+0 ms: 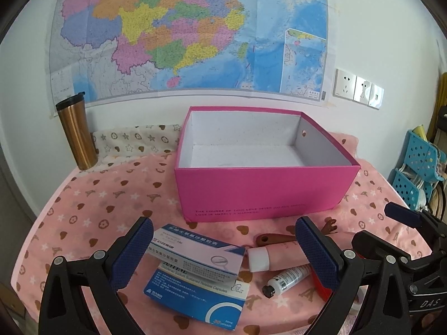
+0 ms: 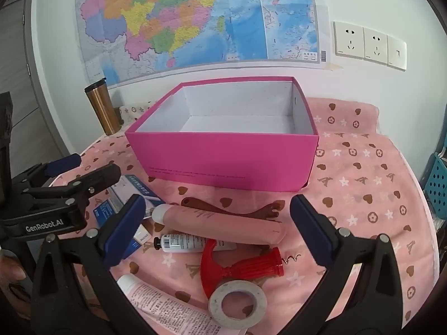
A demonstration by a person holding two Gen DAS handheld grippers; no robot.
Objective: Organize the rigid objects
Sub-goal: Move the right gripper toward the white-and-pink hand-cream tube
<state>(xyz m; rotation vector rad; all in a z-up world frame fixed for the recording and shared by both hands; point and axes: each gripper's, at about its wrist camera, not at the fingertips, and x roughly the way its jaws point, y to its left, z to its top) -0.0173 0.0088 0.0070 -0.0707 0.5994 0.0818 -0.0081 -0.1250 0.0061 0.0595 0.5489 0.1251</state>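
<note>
An empty pink box point(image 1: 259, 192) point(image 2: 223, 159) stands open on the pink cloth. In front of it lie two stacked medicine boxes point(image 1: 195, 254) point(image 2: 139, 189), a pink tube point(image 1: 279, 254) point(image 2: 223, 223), a small white tube point(image 1: 287, 277) point(image 2: 187, 243), a brown wooden scratcher point(image 1: 273, 238) point(image 2: 212, 205), a red corkscrew point(image 2: 240, 269), a tape roll point(image 2: 237, 304) and another pink tube point(image 2: 167, 307). My left gripper point(image 1: 223, 254) is open above the medicine boxes. My right gripper point(image 2: 218, 231) is open above the tubes. Neither holds anything.
A copper tumbler point(image 1: 76, 134) point(image 2: 103, 109) stands at the back left by the wall. Blue baskets point(image 1: 419, 167) sit off the table's right edge. A map and wall sockets point(image 2: 368, 44) are behind the box.
</note>
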